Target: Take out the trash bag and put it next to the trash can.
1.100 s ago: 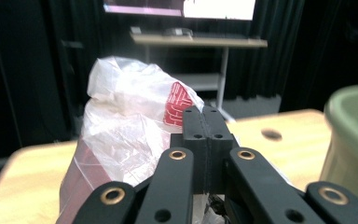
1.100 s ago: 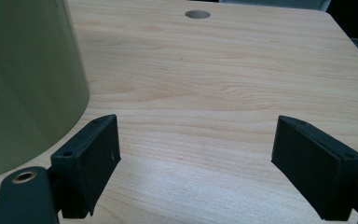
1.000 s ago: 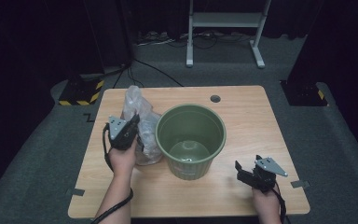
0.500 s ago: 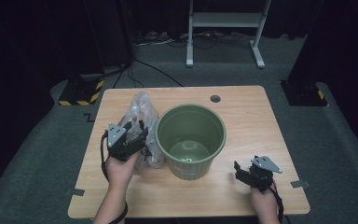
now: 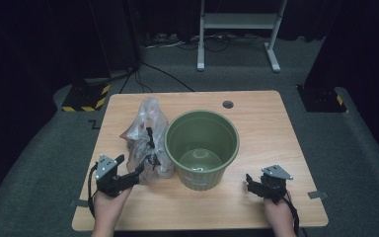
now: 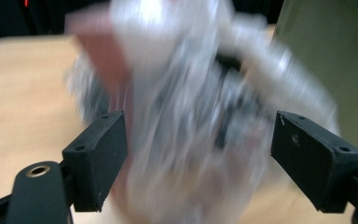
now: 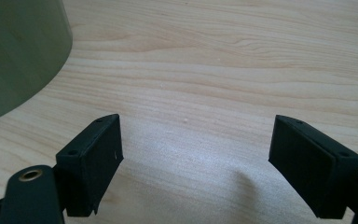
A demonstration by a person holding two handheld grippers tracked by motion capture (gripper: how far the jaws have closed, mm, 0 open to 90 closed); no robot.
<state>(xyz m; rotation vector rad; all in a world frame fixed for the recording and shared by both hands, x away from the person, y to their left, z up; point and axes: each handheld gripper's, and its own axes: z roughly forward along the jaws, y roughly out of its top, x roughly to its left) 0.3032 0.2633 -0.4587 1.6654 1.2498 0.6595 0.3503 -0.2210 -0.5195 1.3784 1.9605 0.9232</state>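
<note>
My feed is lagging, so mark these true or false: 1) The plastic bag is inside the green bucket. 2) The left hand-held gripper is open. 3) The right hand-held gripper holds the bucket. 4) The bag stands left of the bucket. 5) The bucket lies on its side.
1) False: the clear plastic bag stands on the wooden table, outside the green bucket.
2) True: the left hand-held gripper has just been opening its jaws; the bag sits between them in the left gripper view, with no grip.
3) False: the right hand-held gripper is open with nothing in it, beside the bucket.
4) True.
5) False: it stands upright.
</note>
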